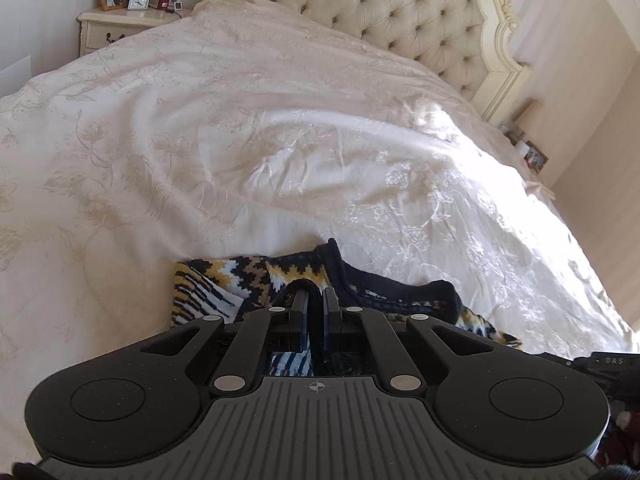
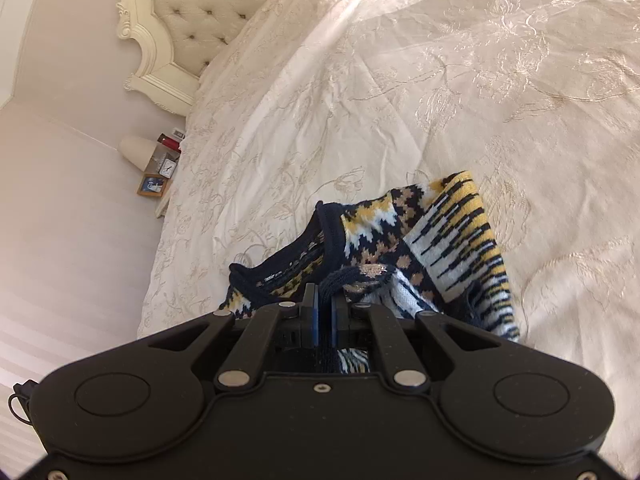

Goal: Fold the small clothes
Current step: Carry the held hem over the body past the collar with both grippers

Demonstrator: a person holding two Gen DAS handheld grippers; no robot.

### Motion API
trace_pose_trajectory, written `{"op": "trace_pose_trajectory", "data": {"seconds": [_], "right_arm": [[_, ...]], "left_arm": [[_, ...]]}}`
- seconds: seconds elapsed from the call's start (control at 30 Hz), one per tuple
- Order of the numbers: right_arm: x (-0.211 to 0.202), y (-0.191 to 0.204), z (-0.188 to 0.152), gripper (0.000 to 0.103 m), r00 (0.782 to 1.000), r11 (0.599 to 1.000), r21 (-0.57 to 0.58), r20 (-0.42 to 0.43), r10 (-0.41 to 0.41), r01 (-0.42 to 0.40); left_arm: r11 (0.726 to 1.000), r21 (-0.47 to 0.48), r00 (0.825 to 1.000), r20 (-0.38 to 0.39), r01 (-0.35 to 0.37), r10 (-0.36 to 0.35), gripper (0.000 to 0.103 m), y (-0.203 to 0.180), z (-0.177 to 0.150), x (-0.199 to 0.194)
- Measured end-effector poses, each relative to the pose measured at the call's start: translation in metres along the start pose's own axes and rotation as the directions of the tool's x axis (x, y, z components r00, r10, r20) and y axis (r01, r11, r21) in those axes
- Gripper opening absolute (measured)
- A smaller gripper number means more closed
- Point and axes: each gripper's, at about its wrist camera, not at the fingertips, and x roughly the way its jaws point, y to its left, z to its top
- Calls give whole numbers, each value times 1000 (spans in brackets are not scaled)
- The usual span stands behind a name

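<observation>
Two grippers: our left gripper point(image 1: 315, 294) and right gripper point(image 2: 323, 294) each pinch the patterned knit sweater point(image 2: 420, 248), bunched on the cream bedspread point(image 1: 240, 140).

item: small knit sweater point(image 1: 256, 280), also in right wrist view point(image 2: 420, 240)
pattern: navy, white, yellow, tan zigzag and dash bands
trim: navy ribbed edging point(image 2: 332, 232) along one opening
state: crumpled, partly doubled over, not flat
pose: near part bunched and raised, far part resting on the bed
location: near edge of the cream bedspread, well apart from the headboard
</observation>
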Motion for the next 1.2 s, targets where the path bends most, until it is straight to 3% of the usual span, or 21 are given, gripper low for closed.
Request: {"op": "trace_pose_trajectory", "data": {"seconds": [0.37, 0.77, 0.9, 0.93, 1.0, 1.1, 1.2], "right_arm": [[63, -16, 27, 14, 995, 997, -9, -54, -81, 81], [93, -11, 48, 13, 990, 991, -26, -47, -135, 134], [97, -14, 47, 15, 986, 987, 26, -55, -156, 157], [97, -14, 46, 18, 986, 987, 26, -53, -156, 157], [93, -10, 45, 40, 987, 988, 2, -41, -153, 153], [82, 1, 42, 67, 989, 987, -72, 3, -146, 146], [71, 9, 43, 68, 988, 978, -139, 36, -150, 154]], "left_arm": [[998, 19, 996, -63, -64, 65, 7, 13, 12, 64], [991, -13, 991, -27, -134, 134, 7, 24, 44, 82], [996, -15, 994, -63, -86, 85, 9, 28, 46, 81], [997, -11, 994, -83, -73, 72, 16, 29, 44, 80], [999, 14, 992, -118, -52, 53, 34, 29, 37, 80], [995, 97, 989, -137, -37, 50, 35, 24, 25, 78], [988, 150, 985, -166, -26, 51, 35, 19, 17, 82]]}}
